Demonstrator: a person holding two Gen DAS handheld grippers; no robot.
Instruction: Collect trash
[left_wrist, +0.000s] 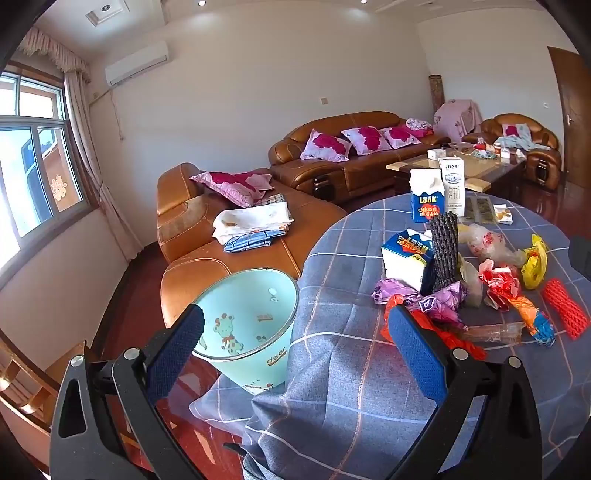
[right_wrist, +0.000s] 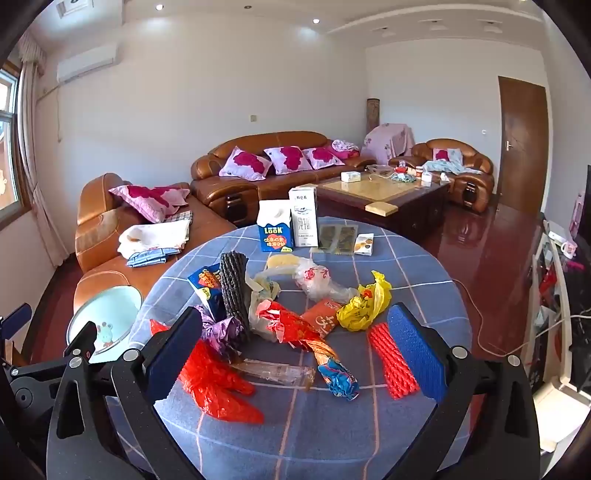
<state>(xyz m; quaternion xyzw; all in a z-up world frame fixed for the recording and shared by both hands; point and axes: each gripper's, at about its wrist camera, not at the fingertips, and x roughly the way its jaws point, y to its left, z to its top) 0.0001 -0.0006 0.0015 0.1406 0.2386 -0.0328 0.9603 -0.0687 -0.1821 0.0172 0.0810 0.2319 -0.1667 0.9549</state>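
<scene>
Jaws of the left gripper (left_wrist: 295, 343) spread to full width, nothing between them, hanging over the worktop's near-left edge. Left wrist view: one pale green bin (left_wrist: 247, 332), printed with a giraffe, standing on the floor just beside that edge, mouth open and seemingly bare inside. On the checked cloth (left_wrist: 343, 369): three cartons, two upright near the far edge, one blue-and-white carton (left_wrist: 406, 258) nearer the middle, touching a dark mesh sleeve (left_wrist: 445, 251). Nearest the jaws: purple wrapper (left_wrist: 417, 299) and red plastic bag (left_wrist: 436, 328).

Right wrist view: right gripper (right_wrist: 295, 343) likewise wide open and empty, pointing down at the heap from the near edge. Counted here: one red plastic bag, near-left; one clear plastic sleeve (right_wrist: 275, 371); one red-and-blue foil wrapper (right_wrist: 314, 339); one red foam net (right_wrist: 391, 362), just beside the right pad; one yellow bag (right_wrist: 364, 302); one whitish bag with red print (right_wrist: 317, 278); one orange packet (right_wrist: 325, 314).

Likely step: the very start, nothing collected yet. Next move probably calls for lowering onto one loose piece, closing on a bunched fold, not flat film, then carrying it over the left edge to the bin.
</scene>
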